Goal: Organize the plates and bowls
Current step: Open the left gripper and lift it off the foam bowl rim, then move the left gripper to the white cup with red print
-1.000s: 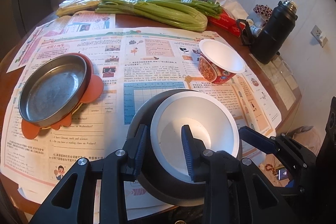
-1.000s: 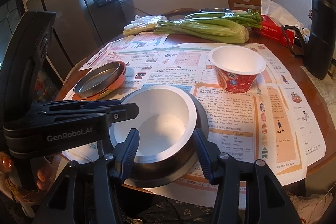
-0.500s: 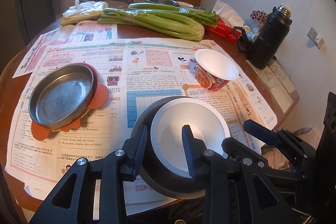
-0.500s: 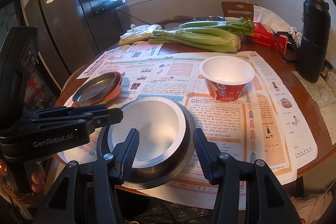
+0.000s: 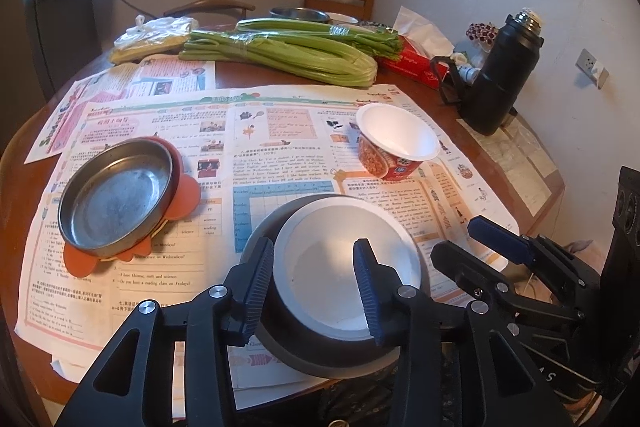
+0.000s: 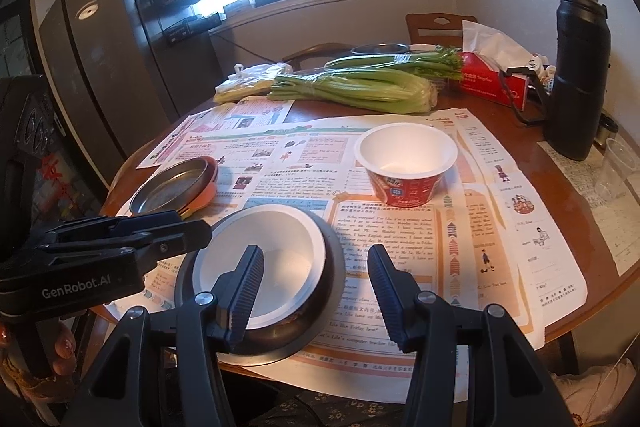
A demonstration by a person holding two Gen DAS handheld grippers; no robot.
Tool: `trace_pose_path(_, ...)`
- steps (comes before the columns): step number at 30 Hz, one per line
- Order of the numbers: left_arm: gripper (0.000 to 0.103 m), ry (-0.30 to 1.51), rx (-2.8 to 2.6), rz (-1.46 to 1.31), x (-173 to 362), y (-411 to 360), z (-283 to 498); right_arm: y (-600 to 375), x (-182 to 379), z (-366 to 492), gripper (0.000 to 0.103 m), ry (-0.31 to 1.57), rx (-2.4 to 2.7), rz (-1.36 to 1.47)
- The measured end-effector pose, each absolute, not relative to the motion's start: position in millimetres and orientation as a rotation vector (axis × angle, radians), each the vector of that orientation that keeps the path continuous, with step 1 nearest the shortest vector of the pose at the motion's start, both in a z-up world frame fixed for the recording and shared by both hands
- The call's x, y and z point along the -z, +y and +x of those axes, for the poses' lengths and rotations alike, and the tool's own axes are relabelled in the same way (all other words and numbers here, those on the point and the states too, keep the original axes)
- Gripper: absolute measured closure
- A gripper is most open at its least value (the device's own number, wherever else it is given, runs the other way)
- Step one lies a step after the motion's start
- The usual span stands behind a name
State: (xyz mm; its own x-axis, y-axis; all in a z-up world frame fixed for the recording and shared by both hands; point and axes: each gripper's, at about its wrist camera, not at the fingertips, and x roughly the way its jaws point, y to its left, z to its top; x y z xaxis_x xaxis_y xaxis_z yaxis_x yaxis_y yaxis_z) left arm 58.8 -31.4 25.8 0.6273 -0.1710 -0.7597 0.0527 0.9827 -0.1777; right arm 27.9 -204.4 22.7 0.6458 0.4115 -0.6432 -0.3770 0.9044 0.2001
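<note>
Left gripper [image 5: 313, 247] standing parted, jaws just been widening, astride the rim at nine o'clock of the nested pair: one finger outside the steel bowl [image 5: 320, 355], the other inside the white bowl [image 5: 344, 259], wall between them but not pinched. Right gripper [image 6: 315, 251] likewise apart, clamped on nothing: one finger over the white bowl's hollow, the other past the steel bowl's three o'clock edge, above the newspaper [image 6: 400, 227].

Nested bowls sitting at six o'clock on the round table [image 5: 448, 107], on the newspaper at the near edge. From there, at ten o'clock, a steel plate [image 5: 112, 195] resting on an orange dish [image 5: 186, 195]. At one o'clock, a red noodle cup [image 5: 396, 143], upright and apart from the bowls. At twelve, celery [image 5: 288, 55] across the far side. At two, a black flask [image 5: 500, 75].
</note>
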Motion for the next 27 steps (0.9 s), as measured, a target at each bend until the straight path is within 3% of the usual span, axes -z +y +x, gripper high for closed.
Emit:
trace_pose_path(14, 0.055, 0.858, 0.157, -0.129, -39, -41, 71, -242, -42, 30, 0.045, 0.658, -0.391, 0.11)
trace_pose_path(27, 0.055, 0.868, 0.207, -0.102, -39, -57, 102, -279, -25, 58, 0.044, 0.689, -0.3, 0.196)
